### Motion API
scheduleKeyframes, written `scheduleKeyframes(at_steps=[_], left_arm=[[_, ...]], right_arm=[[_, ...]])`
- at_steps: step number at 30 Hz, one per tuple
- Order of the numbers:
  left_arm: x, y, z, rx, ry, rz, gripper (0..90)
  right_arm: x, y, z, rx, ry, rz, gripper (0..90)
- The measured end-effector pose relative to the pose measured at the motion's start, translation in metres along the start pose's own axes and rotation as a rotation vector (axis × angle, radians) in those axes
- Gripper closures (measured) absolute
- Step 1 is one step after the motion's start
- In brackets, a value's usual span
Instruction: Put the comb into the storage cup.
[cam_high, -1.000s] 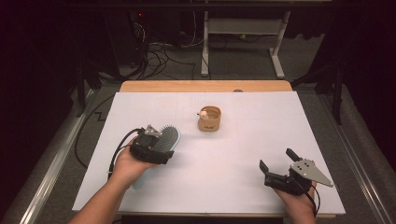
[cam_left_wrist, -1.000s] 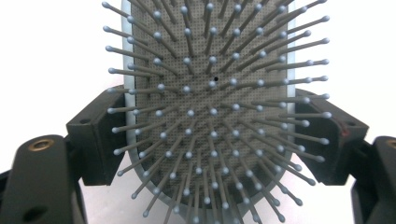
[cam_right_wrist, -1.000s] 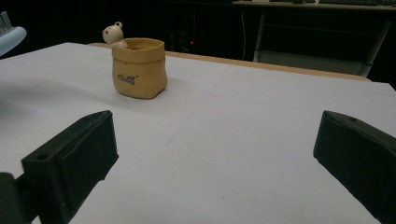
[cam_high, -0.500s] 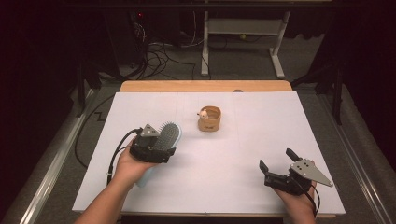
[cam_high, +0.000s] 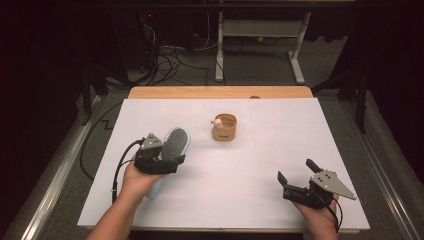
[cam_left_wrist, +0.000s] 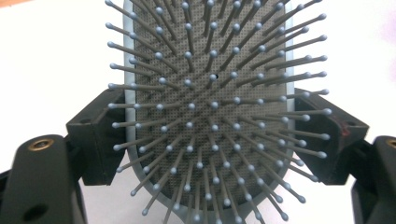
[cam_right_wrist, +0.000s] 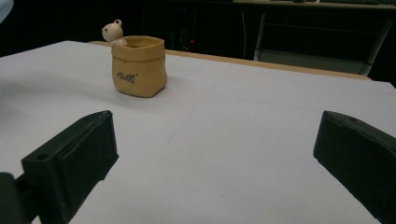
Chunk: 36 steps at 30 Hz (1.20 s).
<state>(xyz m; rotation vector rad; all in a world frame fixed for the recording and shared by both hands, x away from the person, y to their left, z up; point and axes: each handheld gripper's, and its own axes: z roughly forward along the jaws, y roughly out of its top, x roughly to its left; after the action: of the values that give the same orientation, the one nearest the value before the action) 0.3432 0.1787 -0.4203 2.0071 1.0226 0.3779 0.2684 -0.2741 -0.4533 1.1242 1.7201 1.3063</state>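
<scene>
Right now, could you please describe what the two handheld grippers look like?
Both are black. The left gripper carries a grey three-cornered plate and trails a black cable. The right gripper has blocky black jaws, the same grey plate with small dark holes, and a black cable. The forearms are bare, no sleeves.

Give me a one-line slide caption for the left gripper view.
Left gripper clamps a pale blue paddle hairbrush by its edges, bristles facing the camera, over the white table.
</scene>
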Motion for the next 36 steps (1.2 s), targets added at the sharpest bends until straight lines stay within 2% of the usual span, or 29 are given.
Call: scheduleKeyframes(at_steps=[5,11,17,21,29,33,36], left_arm=[[-0.001,0.000,-0.003,-0.039,0.000,0.004,20.0],[-0.002,0.000,-0.001,-0.052,-0.004,0.010,20.0],[-0.004,-0.002,-0.005,-0.133,0.000,0.046,20.0],[-0.007,-0.004,-0.005,-0.158,0.003,0.056,20.0],[-0.004,-0.010,-0.007,-0.210,-0.015,0.039,20.0],[-0.004,-0.012,-0.011,-0.232,-0.023,0.030,20.0],[-0.006,-0.013,-0.013,-0.245,-0.022,0.044,20.0]], right_arm=[[-0.001,0.000,0.000,0.001,0.000,0.003,0.2],[0.000,-0.001,0.001,0.004,0.007,-0.003,0.2],[0.001,0.000,0.000,0.003,0.007,-0.006,0.2],[0.000,-0.001,0.000,0.002,0.004,-0.007,0.2],[-0.002,-0.001,0.001,0.008,-0.003,0.004,0.2],[0.000,-0.001,0.000,0.007,-0.005,-0.006,0.2],[0.000,0.000,-0.001,0.005,-0.005,-0.006,0.2]])
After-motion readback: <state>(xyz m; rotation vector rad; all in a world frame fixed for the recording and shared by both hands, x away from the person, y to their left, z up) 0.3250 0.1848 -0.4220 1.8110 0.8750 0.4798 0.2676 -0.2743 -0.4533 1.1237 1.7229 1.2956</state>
